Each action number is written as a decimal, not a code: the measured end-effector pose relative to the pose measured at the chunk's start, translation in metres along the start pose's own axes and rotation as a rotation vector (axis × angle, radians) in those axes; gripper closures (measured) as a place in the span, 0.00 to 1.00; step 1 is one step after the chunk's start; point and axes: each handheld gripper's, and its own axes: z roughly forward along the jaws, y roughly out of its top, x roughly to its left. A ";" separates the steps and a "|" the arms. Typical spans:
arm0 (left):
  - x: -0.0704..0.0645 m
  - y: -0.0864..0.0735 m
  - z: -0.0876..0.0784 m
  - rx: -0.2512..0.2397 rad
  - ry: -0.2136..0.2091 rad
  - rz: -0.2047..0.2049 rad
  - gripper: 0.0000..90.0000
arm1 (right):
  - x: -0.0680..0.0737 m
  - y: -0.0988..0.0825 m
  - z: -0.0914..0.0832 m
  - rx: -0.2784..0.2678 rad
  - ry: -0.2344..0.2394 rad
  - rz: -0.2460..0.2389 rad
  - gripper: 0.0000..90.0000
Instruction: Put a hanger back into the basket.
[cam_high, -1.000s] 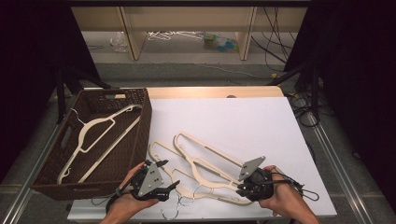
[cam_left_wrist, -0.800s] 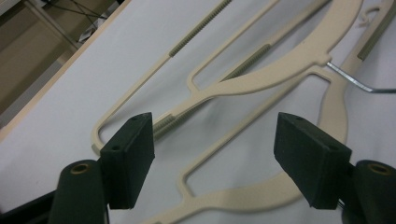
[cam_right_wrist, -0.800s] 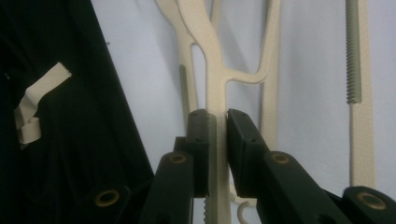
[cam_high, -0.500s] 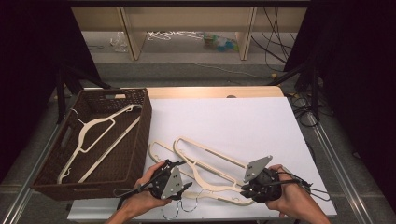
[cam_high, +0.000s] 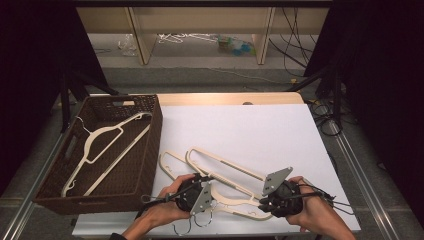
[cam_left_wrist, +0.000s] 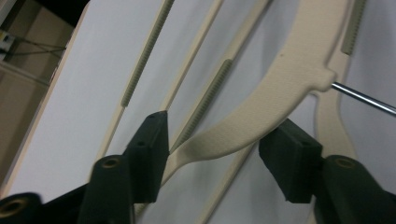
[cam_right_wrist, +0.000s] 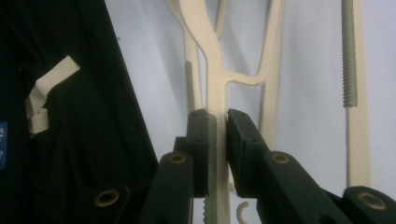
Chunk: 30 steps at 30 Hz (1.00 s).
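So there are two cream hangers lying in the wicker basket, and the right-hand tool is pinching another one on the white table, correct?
Not quite: the wicker basket holds one cream hanger, as the high view shows. The right gripper is indeed pinching another hanger on the white table.

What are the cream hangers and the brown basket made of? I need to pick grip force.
Hangers: likely moulded plastic, matte, with a fine grainy surface and ribbed strips; the hook looks like shiny metal. Basket: seemingly woven wicker or rattan, dark brown, judging by its plaited texture.
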 end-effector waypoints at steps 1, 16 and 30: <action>0.000 0.000 0.000 0.000 0.000 0.000 0.54 | 0.000 0.000 0.000 0.000 0.000 0.000 0.89; 0.001 0.020 -0.014 -0.057 -0.071 0.305 0.83 | -0.011 -0.013 0.002 0.002 0.040 -0.018 0.89; 0.012 0.038 -0.033 -0.080 -0.039 0.276 0.95 | -0.017 -0.012 -0.012 -0.127 -0.031 0.062 0.60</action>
